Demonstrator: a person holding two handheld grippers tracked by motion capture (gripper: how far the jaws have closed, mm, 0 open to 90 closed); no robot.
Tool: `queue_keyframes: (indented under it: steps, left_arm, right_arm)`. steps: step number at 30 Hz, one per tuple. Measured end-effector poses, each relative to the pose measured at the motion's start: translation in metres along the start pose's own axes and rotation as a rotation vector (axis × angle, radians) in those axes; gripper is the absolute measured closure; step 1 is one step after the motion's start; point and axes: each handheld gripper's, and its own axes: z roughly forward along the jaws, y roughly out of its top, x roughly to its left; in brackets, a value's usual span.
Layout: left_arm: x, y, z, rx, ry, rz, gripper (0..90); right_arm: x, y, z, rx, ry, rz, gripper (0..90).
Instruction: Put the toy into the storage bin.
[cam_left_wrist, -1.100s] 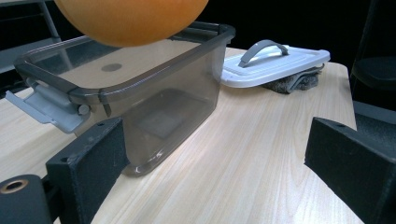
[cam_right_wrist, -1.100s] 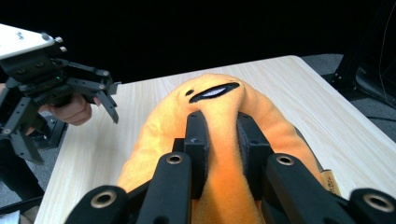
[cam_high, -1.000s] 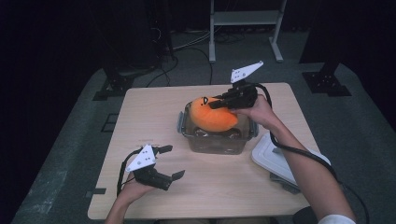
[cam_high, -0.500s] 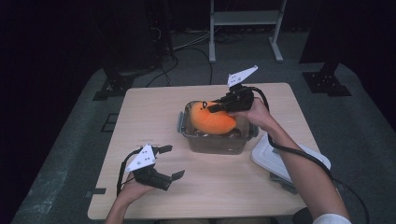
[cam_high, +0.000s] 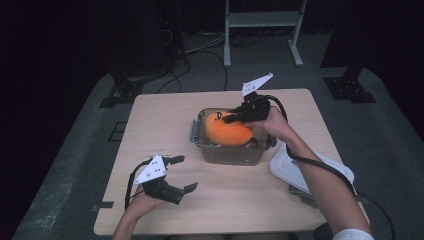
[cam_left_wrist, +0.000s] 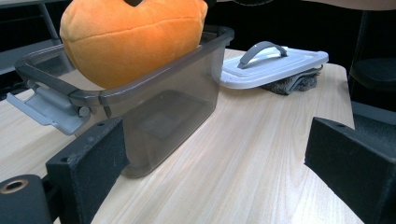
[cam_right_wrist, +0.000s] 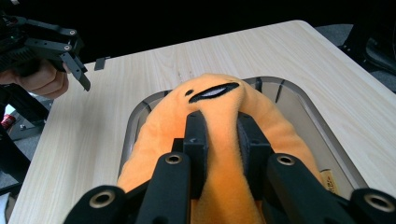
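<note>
Left gripper (cam_high: 176, 174) is held low over the near left part of the wooden table (cam_high: 165, 125), its jaws spread wide with nothing between them; in the left gripper view the two black jaws stand well apart over bare tabletop. It is well apart from the container. Toward the middle of the table, a smoky transparent plastic container (cam_high: 225, 152) with grey latches at its ends is seen, and an orange plush toy (cam_high: 227, 132) is lodged in it, bulging above the rim. In the left gripper view the orange plush toy (cam_left_wrist: 135, 37) is seen resting against the rim of the container (cam_left_wrist: 173, 107). Right gripper (cam_high: 234, 117) is placed over the container, its jaws closed tightly on a pinched fold of the toy; in the right gripper view the orange fabric (cam_right_wrist: 224, 154) is squeezed between the two pads. At the right edge of the table, a white lid (cam_high: 305, 172) with a grey handle is laid on a grey cloth (cam_left_wrist: 292, 85), just beside the container.
</note>
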Motion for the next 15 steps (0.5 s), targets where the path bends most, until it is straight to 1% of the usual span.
queue_keyframes:
  steps: [2, 9, 15]
  left_arm:
    - [-0.0002, -0.0003, 0.0004, -0.002, -0.001, -0.006, 4.8]
    - [0.0002, -0.0001, 0.0001, 0.003, 0.0, 0.004, 4.8]
    - [0.0001, 0.0001, -0.0007, 0.002, 0.001, -0.001, 4.8]
  right_arm:
    - [-0.0011, -0.0012, 0.001, 0.004, 0.0, 0.001, 76.6]
    - [-0.0031, -0.0041, 0.0051, 0.01, 0.001, 0.006, 76.4]
    - [-0.0039, -0.0047, 0.0082, 0.019, 0.004, 0.007, 76.4]
